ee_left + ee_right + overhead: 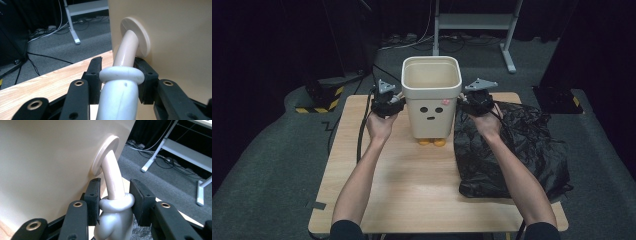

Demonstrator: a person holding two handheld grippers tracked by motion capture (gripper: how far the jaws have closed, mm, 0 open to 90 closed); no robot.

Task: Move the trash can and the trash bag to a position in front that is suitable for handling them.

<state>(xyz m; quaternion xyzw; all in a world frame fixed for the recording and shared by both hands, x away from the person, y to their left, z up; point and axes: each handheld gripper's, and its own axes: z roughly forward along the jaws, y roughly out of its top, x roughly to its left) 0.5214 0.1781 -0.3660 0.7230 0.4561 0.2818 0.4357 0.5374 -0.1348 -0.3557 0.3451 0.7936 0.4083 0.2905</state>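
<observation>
While your left gripper and right gripper clamp the arms of the bin mid-table, lift evenly; the thin arms could bend, tipping it onto the black bag.

a cream bin with a dotted face and orange feet stood at the far middle of the wooden table. the left gripper sat against the bin's left side, the right gripper against its right side. a crumpled black plastic bag lay just right of the bin.
</observation>
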